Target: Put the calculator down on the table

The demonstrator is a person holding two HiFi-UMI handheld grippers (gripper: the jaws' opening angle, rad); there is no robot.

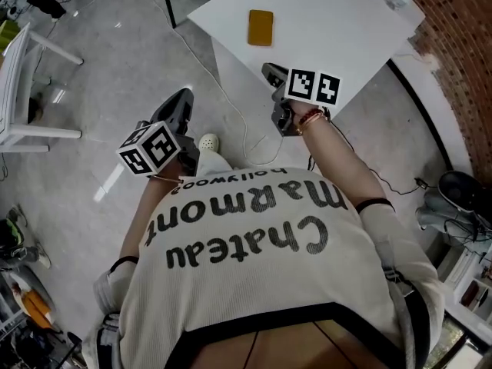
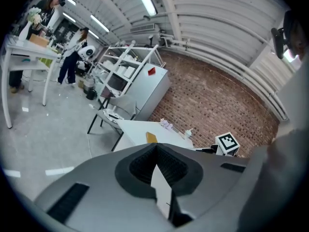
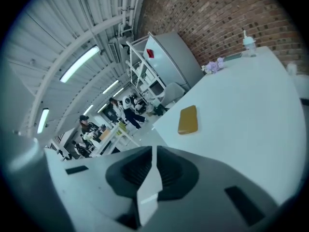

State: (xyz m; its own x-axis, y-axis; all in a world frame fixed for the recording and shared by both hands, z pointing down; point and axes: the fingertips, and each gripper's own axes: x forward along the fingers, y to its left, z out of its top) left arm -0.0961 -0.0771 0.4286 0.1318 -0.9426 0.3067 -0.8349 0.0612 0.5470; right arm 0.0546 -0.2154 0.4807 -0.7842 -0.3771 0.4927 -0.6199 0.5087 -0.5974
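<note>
Risk now lies mostly in a careless move, since the calculator lies flat on the white worktop, apart from both grippers, and the task looks done. It sits in the left part of the worktop, not far from the near edge, with bare surface on every side.

The right gripper hangs just off that near edge, nearer to the calculator than the other one. Its own view shows its jaws closed tip to tip with nothing between them. The left gripper is held over the floor, to the left and well apart from the worktop. Its jaws are also together and empty.

The likeliest slip, as I judge it, is a forward swing of the right gripper. With the jaws closed it would act as a blunt pusher, sliding the calculator across the smooth top, or off the left edge if the push came from the right. Any re-grasp would need the jaws opened first, or the tips would simply shove it.

A thin cable loops on the floor by the person's feet, just below the near edge. A foot caught in it could jolt the worktop, or make the person stumble towards it.
</note>
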